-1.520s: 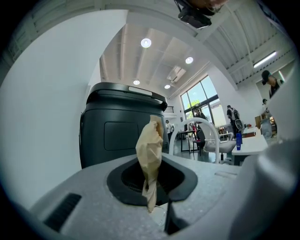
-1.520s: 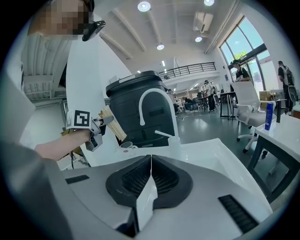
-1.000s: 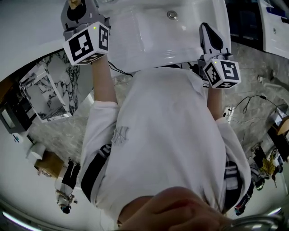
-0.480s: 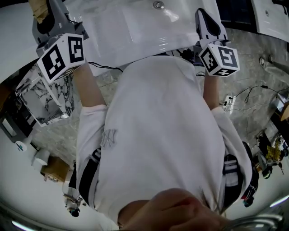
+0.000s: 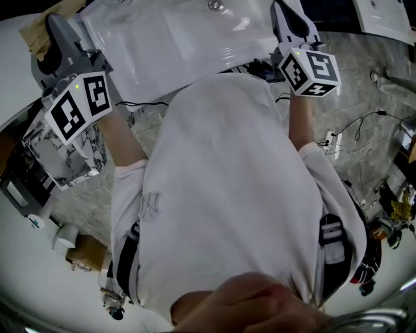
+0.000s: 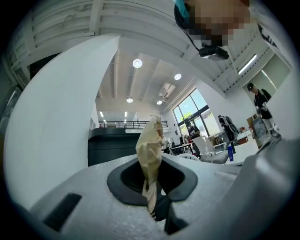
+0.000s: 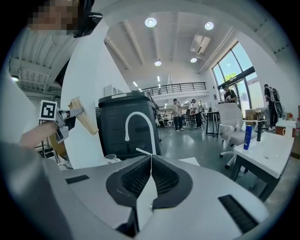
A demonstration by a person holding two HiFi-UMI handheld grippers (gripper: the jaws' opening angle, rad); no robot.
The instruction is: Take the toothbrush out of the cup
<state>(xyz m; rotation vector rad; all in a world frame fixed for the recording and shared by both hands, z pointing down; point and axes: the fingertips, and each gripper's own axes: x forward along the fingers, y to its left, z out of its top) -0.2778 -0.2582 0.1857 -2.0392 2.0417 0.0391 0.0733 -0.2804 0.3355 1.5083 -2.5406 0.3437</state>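
Surface: white washbasin counter [image 5: 162, 45], 12 o'clock in the head view.
Basin: metal drain [image 5: 214, 5] set in it, 12 o'clock.
Faucet: white, arched [image 7: 138, 123], stands on the surface.
Cup: white cup [image 7: 111, 158], 8 o'clock of the faucet.
Floor: grey marbled tiles [image 5: 364, 78]; black cable [image 5: 364, 117] at 3 o'clock, cardboard box [image 5: 88, 252] at 8 o'clock.

In the head view, the person's white shirt [image 5: 227, 175] hides the near edge of the white basin [image 5: 169, 45] from us. At 1 o'clock the top edge cuts off the jaw tips of the right hand-held gripper [image 5: 290, 14]. At 10 o'clock the left hand-held gripper [image 5: 53, 27] covers most of the tan wrapped item [image 5: 32, 36]. In the left gripper view its lower end sinks between the jaws; we cannot tell what the wrapper holds.
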